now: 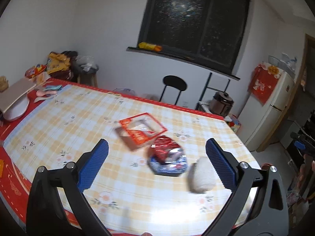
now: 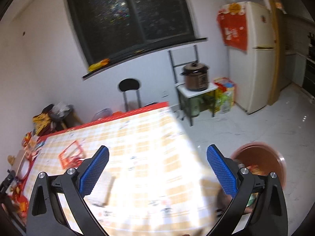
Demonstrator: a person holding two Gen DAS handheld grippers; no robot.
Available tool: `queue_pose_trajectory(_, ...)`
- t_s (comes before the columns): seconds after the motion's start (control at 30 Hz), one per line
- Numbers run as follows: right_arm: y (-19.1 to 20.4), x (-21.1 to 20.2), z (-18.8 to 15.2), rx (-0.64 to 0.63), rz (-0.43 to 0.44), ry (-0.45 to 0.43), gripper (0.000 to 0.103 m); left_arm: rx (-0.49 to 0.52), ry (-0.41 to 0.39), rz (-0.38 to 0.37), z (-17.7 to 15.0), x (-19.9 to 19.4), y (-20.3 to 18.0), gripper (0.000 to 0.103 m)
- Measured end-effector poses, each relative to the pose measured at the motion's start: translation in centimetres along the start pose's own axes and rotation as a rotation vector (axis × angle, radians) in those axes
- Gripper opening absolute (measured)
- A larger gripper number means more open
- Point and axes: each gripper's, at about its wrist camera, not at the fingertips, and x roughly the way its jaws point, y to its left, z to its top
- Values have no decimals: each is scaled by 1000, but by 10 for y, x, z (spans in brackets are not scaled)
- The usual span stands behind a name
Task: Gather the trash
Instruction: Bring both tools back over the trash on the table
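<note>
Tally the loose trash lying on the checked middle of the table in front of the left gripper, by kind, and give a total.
Red window box: 1
Shiny foil wrapper: 1
White crumpled wad: 1
Total: 3
All lie on the table; both the left gripper and the right gripper are open and empty.

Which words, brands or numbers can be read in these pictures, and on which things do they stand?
None can be read for certain.
Red box on the table: white print, blurred.
Foil wrapper: print blurred.
Red cloth on the fridge: white marks, too blurred.
Round yellow sticker above it: unreadable.
Yellow packet on the window sill: too small.
</note>
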Motion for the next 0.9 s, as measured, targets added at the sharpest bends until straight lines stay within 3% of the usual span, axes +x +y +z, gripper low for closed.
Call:
queue_pose_trajectory(0.13,52,21,-16,-11,42,42,98,-27,16,-39,4,14,33,97)
queue_pose_trajectory(0.4,127,78,-55,-90,0,171,98,-82,123,-93,4,60,93,97)
queue_pose_trajectory(0.5,157,101,-72,-111,24,223,98,-84,157,-104,1,77,112,97)
queue_pose_trajectory(0.77,254,159,-103,-346,61,313,98,-76,213,-117,3,113,150,97)
queue_pose_trajectory(0.9,305,200,-119,-538,88,395,98,-83,224,-124,5,123,163,97)
